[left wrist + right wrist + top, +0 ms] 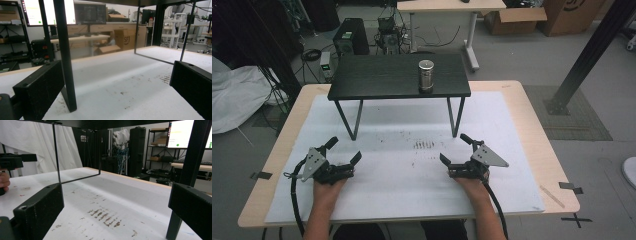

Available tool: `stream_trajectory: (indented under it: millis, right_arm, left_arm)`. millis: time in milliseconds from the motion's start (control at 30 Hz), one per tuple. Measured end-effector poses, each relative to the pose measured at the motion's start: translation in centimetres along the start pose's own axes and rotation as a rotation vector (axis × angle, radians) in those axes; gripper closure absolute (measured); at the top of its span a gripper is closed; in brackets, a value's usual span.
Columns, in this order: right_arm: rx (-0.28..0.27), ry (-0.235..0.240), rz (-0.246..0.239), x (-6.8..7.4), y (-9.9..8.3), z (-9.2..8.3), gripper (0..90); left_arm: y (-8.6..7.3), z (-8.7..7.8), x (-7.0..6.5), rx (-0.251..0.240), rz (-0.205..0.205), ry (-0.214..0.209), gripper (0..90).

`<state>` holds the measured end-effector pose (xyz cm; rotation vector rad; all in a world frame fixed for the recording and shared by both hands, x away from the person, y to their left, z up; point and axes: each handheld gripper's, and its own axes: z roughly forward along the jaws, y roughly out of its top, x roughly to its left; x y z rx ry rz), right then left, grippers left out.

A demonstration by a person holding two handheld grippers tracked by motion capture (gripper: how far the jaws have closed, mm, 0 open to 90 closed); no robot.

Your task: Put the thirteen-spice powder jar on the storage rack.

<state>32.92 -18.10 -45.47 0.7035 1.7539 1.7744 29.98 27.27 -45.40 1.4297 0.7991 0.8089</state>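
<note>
- My left gripper point(346, 150) rests low on the white mat point(402, 190) at the near left side, and its jaws stand wide apart with nothing between them
- My right gripper point(455, 148) rests on the same mat at the near right side, also with the jaws spread wide and empty
- The two grippers are well apart from each other, one on each side of the dark scuff marks point(423, 145) in the middle of the mat
- The metal cylinder point(426, 75) stands upright on top of the small black table point(377, 77), near its front edge and toward its right end, far from both grippers
- The small black table stands on the far half of the mat, on thin black legs
- In the left gripper view, one black leg point(65, 62) of this table rises just beside my left jaw, and the mat point(125, 82) lies bare between the jaws
- In the right gripper view, another leg point(185, 180) stands close at the right jaw, and the scuff marks point(105, 216) lie on the mat between the jaws
- In that same view my other hand point(4, 181) shows at the left edge, holding its gripper
</note>
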Motion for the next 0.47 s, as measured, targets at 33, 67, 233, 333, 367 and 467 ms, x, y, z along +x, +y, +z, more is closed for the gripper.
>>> stream_trajectory:
  millis: [33,67,233,333,367,467]
  right_arm:
    - [0.000,0.000,0.001,-0.01,0.00,0.00,0.0]
    - [0.000,0.000,0.001,0.00,0.00,0.00,0.0]
    - [0.000,0.000,0.000,0.00,0.00,0.00,0.0]
    - [0.000,0.001,-0.004,0.02,0.00,0.00,0.0]
    - [0.000,0.000,-0.004,0.05,0.00,0.00,0.0]
    - [-0.002,0.000,-0.005,0.05,0.00,-0.01,0.0]
  left_arm:
    - [0.00,0.00,0.01,0.001,-0.001,-0.001,0.2]
    - [0.00,-0.01,0.01,0.001,0.000,0.000,0.2]
    - [0.00,-0.01,0.01,0.001,0.000,-0.001,0.3]
    - [0.00,-0.02,0.03,0.001,-0.002,-0.002,0.2]
    - [0.00,-0.01,0.02,0.001,0.000,-0.002,0.3]
    - [-0.01,-0.03,-0.01,-0.001,0.002,0.000,0.2]
